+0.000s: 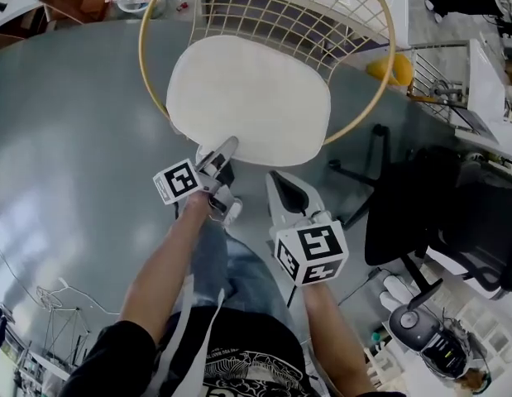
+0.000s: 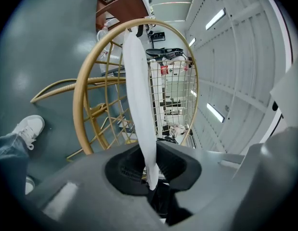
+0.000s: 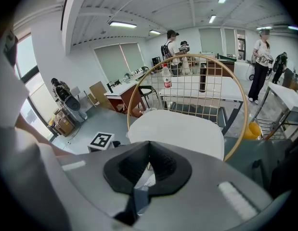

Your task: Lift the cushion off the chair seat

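The white cushion [image 1: 247, 98] lies flat on the wire chair [image 1: 280, 11] seat, long axis 9 to 3 o'clock, its 6 o'clock edge pinched in the left tongs [image 1: 227, 149], which are nearer than the right tongs [image 1: 282, 187], closed and empty off its 5 o'clock edge.

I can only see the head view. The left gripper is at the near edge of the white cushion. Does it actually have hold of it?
Observer: Yes. The left gripper view shows the left gripper shut on the cushion, with its thin edge pinched between the pads.
Operator: And the right gripper, open or shut?
Observer: The right gripper view shows the right gripper with its jaws together and nothing between them.
Operator: Anyone near the chair?
Observer: Not close. A person stands well beyond the chair, at the far side of the room.
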Tool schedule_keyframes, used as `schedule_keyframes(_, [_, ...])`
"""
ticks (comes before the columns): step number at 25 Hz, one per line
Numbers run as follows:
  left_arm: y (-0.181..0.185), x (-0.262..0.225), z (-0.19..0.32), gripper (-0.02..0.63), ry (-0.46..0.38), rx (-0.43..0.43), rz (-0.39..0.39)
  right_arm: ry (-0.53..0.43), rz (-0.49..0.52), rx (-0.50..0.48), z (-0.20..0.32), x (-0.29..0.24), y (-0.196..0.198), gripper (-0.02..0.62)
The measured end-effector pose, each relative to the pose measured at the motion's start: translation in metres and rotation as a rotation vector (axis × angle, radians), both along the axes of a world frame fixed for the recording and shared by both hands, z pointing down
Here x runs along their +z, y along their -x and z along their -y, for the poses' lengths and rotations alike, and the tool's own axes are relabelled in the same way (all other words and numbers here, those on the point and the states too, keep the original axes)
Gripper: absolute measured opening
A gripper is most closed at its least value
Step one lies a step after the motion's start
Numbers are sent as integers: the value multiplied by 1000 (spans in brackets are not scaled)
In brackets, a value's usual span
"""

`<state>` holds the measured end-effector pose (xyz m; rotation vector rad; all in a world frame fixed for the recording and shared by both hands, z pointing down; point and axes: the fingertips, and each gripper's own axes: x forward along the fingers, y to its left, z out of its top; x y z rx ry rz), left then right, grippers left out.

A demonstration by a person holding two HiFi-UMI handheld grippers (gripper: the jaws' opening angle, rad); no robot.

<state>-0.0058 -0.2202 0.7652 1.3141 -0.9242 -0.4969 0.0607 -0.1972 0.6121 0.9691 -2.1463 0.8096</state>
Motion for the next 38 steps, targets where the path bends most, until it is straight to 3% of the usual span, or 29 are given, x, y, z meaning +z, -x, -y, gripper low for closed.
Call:
schedule_keyframes(2, [14,-1,2,52,-13,19,4,-12,-2,17,0,1,13,0])
schedule_keyframes(5, [-1,-32,16,49,-49,-37,-147,-18,14,28,5,-5,3,0])
schedule_keyframes(6, [-7,-40,21,49,-59,-44,-151,-20,26,31,7,-8,-6,0])
schedule_keyframes(8, [-8,-44,24,48,-55,-20,-56,-30,51,42,13,-13,-19,0])
schedule_keyframes(12, [-3,-76,38,44,-104,-41,-133,-62,61,87,19,-23,-18,0])
schedule_keyframes(15, [7,-76,33,44,-73,-11,-47,-81,58,113,20,-34,-21,0])
schedule_keyframes(18, [-1,-96,28,44,-89,-13,-47,-91,68,129,13,-45,-36,0])
schedule_keyframes(21, [-1,-105,22,43,-85,-3,3,-109,82,143,9,-54,-46,0])
schedule_keyframes(28, [-12,-158,13,41,-179,-20,-34,-150,124,158,-12,-77,-61,0])
schedule_keyframes(38, [-19,-230,-31,41,-236,-42,49,-217,220,155,-36,-124,-69,0])
